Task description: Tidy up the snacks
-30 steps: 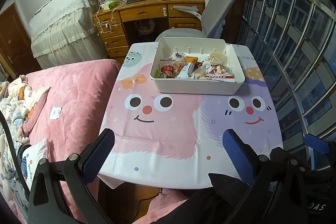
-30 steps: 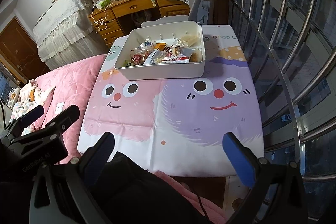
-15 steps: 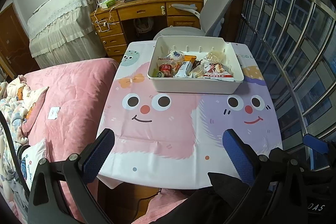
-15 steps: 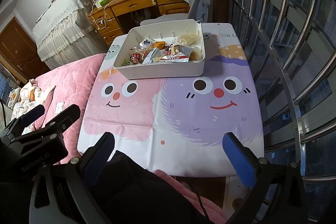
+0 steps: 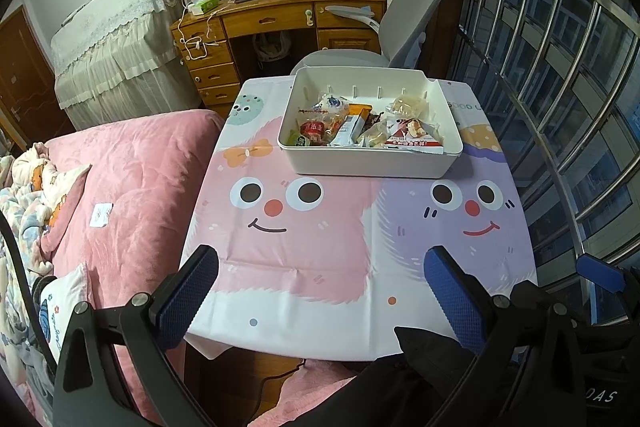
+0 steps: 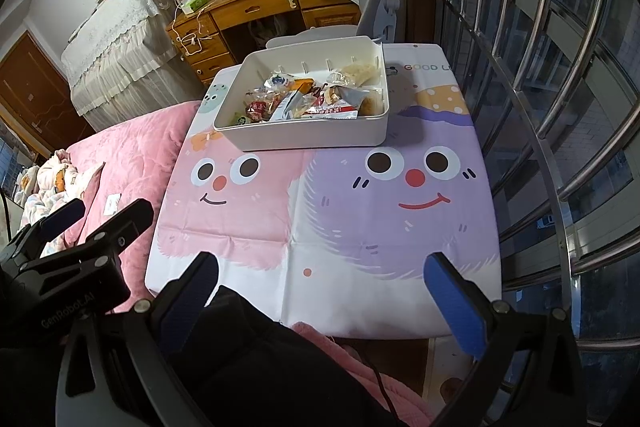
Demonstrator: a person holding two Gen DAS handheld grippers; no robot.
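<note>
A: What is seen nearest, at six o'clock?

B: The left tongs (image 5: 320,287) and the right tongs (image 6: 320,287) are both spread wide, and nothing is gripped between the blue pads (image 5: 454,297). Both are held above the near edge of the desk (image 5: 320,291), well apart from the snacks.

A: And what is found beyond that?

B: A cartoon cloth (image 6: 328,203) with two smiling faces is spread over the desk. At twelve o'clock, on its far part, a white bin (image 5: 370,161) is set, and the snacks (image 5: 360,127) are heaped inside it as a jumble of packets. A pink bed (image 5: 132,187) is seen at nine o'clock, and a grey chair (image 5: 416,11) is placed just behind the bin.
</note>
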